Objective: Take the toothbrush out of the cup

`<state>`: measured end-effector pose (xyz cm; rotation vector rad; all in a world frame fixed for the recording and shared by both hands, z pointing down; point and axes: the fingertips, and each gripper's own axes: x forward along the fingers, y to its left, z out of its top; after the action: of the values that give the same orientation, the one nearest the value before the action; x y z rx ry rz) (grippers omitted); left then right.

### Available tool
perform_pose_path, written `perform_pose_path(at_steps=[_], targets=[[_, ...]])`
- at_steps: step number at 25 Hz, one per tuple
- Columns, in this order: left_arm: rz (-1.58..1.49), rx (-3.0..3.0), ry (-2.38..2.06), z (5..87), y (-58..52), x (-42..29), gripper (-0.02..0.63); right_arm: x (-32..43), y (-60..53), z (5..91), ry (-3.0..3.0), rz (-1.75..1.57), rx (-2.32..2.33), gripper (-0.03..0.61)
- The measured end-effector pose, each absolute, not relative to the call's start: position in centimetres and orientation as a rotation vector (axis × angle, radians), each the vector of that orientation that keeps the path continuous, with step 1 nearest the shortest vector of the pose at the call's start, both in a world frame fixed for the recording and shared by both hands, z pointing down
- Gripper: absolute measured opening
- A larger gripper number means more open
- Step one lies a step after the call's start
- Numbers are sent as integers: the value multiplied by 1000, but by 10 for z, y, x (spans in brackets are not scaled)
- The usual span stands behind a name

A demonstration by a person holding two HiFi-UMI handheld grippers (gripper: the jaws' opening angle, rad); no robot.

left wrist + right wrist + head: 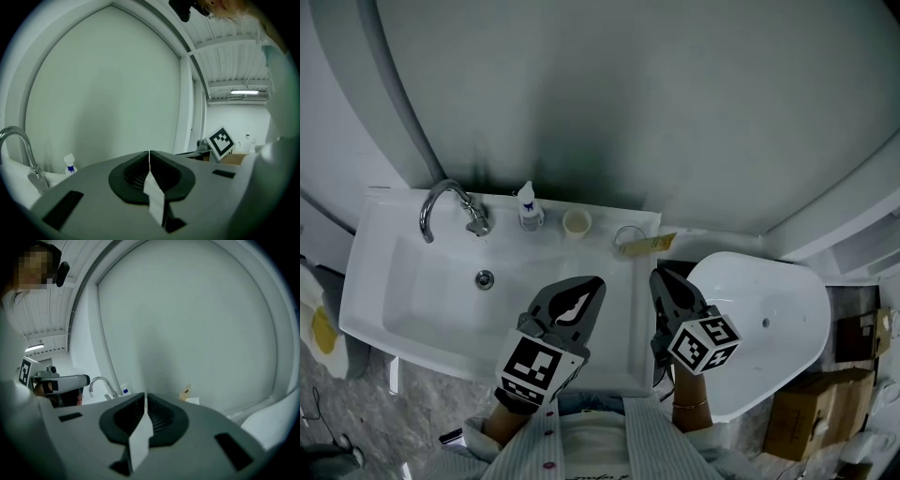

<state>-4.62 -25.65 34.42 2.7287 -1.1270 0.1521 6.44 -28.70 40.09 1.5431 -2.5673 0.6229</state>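
Aiming at the cup (pixel 627 238) at 12 o'clock; my left gripper (pixel 596 283) and right gripper (pixel 657 275) are pinched shut, empty. Gotta open right before reaching the toothbrush (pixel 652 244).

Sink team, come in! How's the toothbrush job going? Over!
Left tool, right tool: both shut, empty. Toothbrush in the clear cup at the sink's back edge, untouched. Nothing in the way.

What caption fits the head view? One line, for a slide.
Left gripper and right gripper, fingers shut and empty, at the front of the sink; faucet, bottle and cup behind.
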Motion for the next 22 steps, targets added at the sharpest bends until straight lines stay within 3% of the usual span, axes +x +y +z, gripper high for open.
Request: perform_pose_path(at_steps=[5, 15, 22], targets=[[178, 2706, -1106, 355, -265, -42, 21, 74, -296, 417, -2526, 677, 1559, 25], [215, 2671, -1079, 374, -285, -34, 21, 88, -321, 450, -2457, 784, 1562, 138], [243, 2641, -1081, 388, -300, -35, 21, 92, -338, 468, -2418, 835, 1582, 167]])
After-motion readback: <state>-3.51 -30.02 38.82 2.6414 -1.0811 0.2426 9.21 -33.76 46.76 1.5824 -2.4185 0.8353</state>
